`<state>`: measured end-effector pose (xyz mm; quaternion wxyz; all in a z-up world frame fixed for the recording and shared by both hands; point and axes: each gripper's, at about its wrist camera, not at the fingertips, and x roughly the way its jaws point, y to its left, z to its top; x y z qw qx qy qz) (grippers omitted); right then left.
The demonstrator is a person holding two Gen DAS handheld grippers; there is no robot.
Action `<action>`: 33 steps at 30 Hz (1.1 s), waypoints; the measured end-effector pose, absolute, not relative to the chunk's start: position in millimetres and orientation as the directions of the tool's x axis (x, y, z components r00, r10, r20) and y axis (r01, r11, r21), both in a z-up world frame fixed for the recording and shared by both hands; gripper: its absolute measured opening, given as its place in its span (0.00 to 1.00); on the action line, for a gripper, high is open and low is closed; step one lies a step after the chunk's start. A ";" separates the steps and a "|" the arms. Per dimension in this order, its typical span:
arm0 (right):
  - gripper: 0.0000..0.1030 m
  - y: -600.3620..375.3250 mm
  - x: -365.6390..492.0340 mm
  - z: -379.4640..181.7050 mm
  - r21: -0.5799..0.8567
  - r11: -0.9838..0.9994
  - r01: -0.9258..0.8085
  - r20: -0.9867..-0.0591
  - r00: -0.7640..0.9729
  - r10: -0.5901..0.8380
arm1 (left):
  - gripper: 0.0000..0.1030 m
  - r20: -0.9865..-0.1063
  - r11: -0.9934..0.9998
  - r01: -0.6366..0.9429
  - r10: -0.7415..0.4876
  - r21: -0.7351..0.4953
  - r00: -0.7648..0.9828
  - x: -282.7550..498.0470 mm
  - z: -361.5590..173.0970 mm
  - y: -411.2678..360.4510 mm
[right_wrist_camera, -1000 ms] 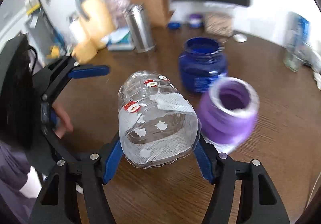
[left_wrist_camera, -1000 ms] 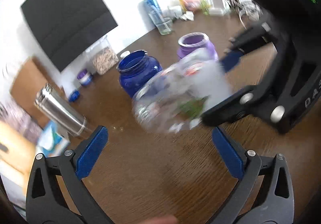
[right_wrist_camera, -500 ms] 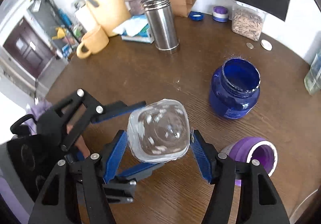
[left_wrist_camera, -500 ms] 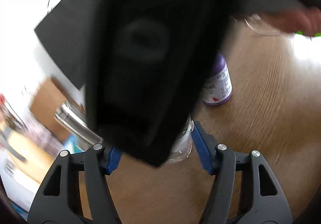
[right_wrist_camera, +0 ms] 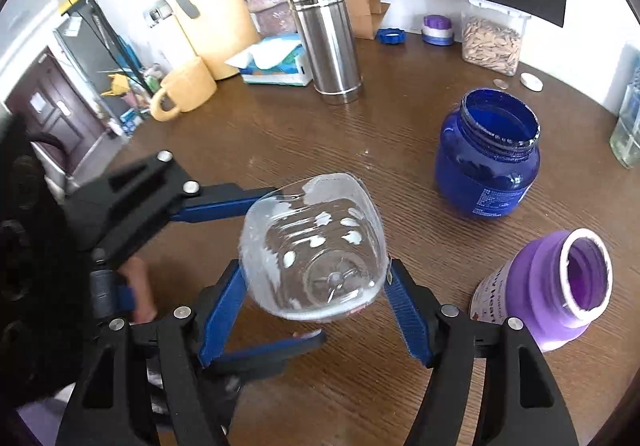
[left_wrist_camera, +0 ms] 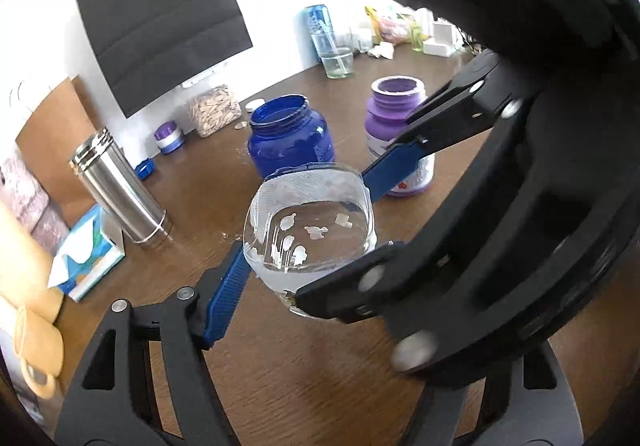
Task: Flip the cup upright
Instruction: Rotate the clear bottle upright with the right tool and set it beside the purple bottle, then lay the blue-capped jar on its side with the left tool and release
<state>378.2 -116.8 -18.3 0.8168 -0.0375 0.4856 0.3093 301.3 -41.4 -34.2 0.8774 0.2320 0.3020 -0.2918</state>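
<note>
The clear plastic cup [right_wrist_camera: 316, 250] with white printed figures stands mouth up over the brown table [right_wrist_camera: 320, 142], tilted slightly. My right gripper [right_wrist_camera: 316, 286] is shut on its lower body, blue pads on both sides. In the left wrist view the cup [left_wrist_camera: 312, 230] sits between my left gripper's fingers [left_wrist_camera: 228, 286], and the right gripper's black frame [left_wrist_camera: 460, 266] hides the left gripper's right finger. My left gripper [right_wrist_camera: 256, 266] reaches in from the left, one finger beside the cup, one below it. Whether it grips the cup is unclear.
A blue jar [right_wrist_camera: 488, 162] and a purple jar [right_wrist_camera: 560, 286] stand open to the right of the cup. A steel tumbler [right_wrist_camera: 328, 46], tissue box [right_wrist_camera: 276, 64], yellow mug [right_wrist_camera: 186, 88], yellow jug [right_wrist_camera: 208, 6] and a seed container [right_wrist_camera: 492, 42] stand at the back.
The right gripper has turned the cup from lying sideways, through bottom-up, to mouth up. The left gripper has closed in around the cup from the left.
</note>
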 end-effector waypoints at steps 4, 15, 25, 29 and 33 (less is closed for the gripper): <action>0.68 -114.6 366.0 -16.1 0.197 0.813 -0.547 -0.794 0.398 0.460 | 0.69 -0.678 0.701 0.664 -0.358 0.259 0.642 295.8 -32.8 -48.1; 0.71 -117.6 359.9 -11.8 0.129 0.852 -0.507 -0.809 0.443 0.386 | 0.92 -0.692 0.775 0.540 -0.191 0.329 0.696 274.3 -18.0 -20.7; 0.78 -155.2 313.5 37.0 0.147 0.851 -0.504 -0.727 0.528 0.438 | 0.96 -0.695 0.938 0.265 -0.038 0.222 0.718 239.9 18.4 15.8; 0.78 -174.2 271.6 61.1 0.196 0.815 -0.546 -0.633 0.564 0.530 | 0.97 -0.641 0.972 0.156 -0.006 0.178 0.768 204.7 38.2 16.8; 0.78 -181.8 227.8 77.6 0.198 0.786 -0.586 -0.559 0.591 0.581 | 1.00 -0.590 0.987 0.093 0.002 0.130 0.807 170.2 51.7 15.7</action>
